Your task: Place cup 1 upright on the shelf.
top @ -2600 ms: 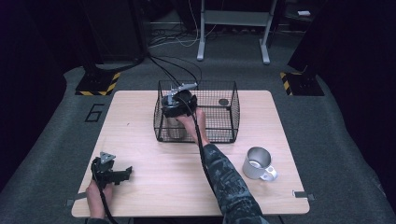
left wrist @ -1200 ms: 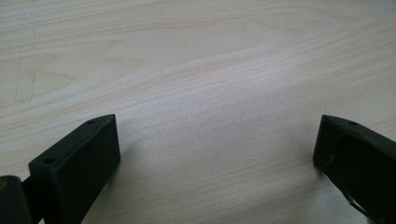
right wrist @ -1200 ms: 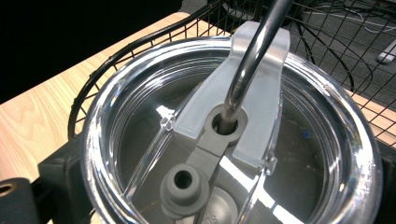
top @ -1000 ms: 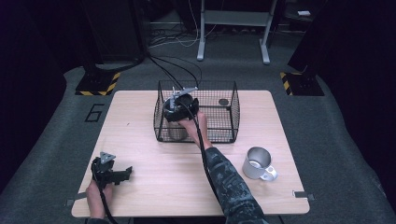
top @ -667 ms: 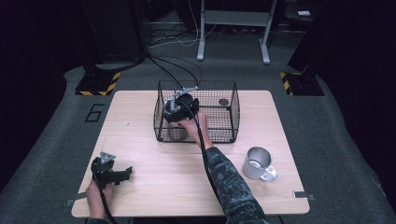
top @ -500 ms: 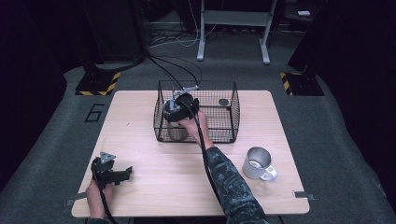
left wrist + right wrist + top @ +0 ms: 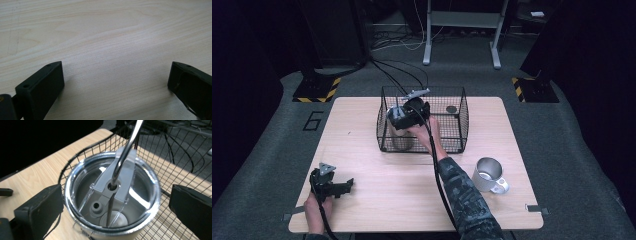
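Dark floor rings the table (image 7: 377, 200). From above, the right gripper (image 7: 404, 116) hangs over the tumbler (image 7: 400, 139) in the basket's (image 7: 459, 125) left end; the left gripper (image 7: 343, 187) idles near the front-left corner. Its own view shows jaws spread over bare wood. The right gripper view shows jaws wide, flanking the lidded tumbler (image 7: 112, 195) with its straw (image 7: 127, 147), not gripping; the lift seems yet to come.

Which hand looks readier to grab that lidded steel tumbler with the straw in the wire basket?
The right. Its hand-held gripper hangs over the tumbler in the wire basket, jaws open either side of the lid. The left hand-held gripper sits open at the table's near left corner, far away.
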Tool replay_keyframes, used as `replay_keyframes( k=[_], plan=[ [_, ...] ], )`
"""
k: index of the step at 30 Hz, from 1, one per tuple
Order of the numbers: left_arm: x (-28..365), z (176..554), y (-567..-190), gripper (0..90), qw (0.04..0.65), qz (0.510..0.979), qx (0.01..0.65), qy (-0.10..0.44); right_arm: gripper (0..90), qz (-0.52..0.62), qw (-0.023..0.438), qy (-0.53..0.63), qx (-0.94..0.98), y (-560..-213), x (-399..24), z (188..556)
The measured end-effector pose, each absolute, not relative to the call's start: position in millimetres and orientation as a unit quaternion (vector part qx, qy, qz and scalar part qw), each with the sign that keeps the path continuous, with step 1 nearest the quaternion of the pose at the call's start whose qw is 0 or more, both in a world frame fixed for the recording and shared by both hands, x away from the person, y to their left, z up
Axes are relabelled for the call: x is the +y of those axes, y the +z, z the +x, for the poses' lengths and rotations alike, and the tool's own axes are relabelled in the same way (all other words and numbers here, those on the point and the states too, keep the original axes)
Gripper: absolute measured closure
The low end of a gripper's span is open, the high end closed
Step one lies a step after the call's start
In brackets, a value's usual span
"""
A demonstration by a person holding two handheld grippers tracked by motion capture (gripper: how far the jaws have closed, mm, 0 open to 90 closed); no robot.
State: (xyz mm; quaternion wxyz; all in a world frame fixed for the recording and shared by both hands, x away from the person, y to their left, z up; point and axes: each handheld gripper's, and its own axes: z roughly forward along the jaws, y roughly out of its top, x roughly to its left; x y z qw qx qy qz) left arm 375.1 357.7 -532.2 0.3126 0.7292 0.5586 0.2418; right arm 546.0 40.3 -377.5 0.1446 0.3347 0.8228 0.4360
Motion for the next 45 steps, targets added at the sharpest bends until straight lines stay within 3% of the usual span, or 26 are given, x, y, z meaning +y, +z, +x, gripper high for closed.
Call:
replay_keyframes(
  k=[21,45],
  plan=[
    [357.7,375.2,-532.3,0.6,0.313,0.729,0.559,0.242,0.0,0.303,0.147,0.426,0.840,-352.0,-20.3,492.5],
    [357.7,375.3,-532.6,0.6,0.314,0.728,0.559,0.243,0.0,0.319,0.158,0.398,0.845,-368.0,-99.2,428.1]
  ],
)
